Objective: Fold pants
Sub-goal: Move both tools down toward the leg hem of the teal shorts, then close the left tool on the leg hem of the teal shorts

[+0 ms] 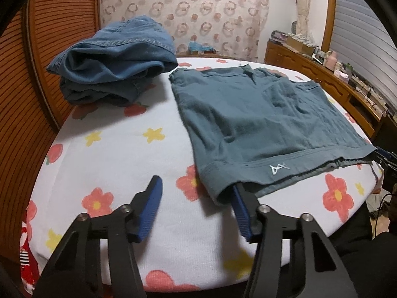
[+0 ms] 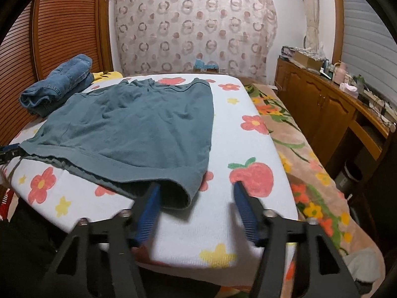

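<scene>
Teal-grey shorts (image 1: pixel 263 121) lie flat on the flowered white board (image 1: pixel 119 149), hems toward me. They also show in the right wrist view (image 2: pixel 134 129). My left gripper (image 1: pixel 196 186) is open around the shorts' near left corner; its right finger tip is tucked under the hem, its left finger is on bare cloth cover. My right gripper (image 2: pixel 196 186) is open around the near right corner; its left finger tip is under the hem opening. The right gripper's tip (image 1: pixel 387 157) shows at the left wrist view's right edge.
Folded blue jeans (image 1: pixel 111 64) sit at the board's far left, also in the right wrist view (image 2: pixel 57 84). A floral blanket (image 2: pixel 305 164) lies right of the board. A wooden cabinet (image 2: pixel 330 109) with clutter stands at right; a louvred wooden door (image 1: pixel 22 79) at left.
</scene>
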Motion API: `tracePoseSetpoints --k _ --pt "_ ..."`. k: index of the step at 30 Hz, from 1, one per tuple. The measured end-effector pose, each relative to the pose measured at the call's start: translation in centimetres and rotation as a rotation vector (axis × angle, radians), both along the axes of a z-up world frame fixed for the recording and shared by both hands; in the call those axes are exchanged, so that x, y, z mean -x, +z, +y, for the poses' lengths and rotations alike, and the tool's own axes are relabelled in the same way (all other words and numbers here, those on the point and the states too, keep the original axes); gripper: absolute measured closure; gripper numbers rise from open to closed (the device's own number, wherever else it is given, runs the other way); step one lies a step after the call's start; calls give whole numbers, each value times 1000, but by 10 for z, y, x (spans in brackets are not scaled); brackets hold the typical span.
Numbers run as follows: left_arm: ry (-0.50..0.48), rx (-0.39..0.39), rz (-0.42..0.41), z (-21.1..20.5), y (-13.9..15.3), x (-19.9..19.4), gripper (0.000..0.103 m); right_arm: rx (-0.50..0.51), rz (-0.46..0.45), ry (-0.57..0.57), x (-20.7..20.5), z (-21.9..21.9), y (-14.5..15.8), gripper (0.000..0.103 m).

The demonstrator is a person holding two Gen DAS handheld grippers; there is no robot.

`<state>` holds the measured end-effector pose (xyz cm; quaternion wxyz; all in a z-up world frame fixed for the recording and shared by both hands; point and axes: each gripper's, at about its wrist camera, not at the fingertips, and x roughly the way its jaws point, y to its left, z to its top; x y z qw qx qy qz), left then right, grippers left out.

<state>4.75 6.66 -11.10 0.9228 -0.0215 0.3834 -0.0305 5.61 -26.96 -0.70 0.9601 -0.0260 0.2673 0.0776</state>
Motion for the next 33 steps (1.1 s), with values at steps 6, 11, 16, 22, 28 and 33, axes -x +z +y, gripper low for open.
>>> tracePoseSetpoints --k 6,11,16,22,28,33 --pt "-9 5 -23 -4 7 2 72 -22 3 42 -1 -3 2 88" --pt "-15 22 -43 -4 14 6 84 -24 -9 64 2 -2 10 94" --pt "-26 43 -70 -6 26 12 90 -40 -21 82 9 -7 19 94" --pt "-34 58 -109 -4 43 21 91 -44 -35 104 20 -14 20 95" --pt "-24 62 -72 -1 38 18 91 -71 24 121 18 -24 7 94" --pt "-22 48 -54 -2 35 13 91 -73 17 126 26 -32 12 83"
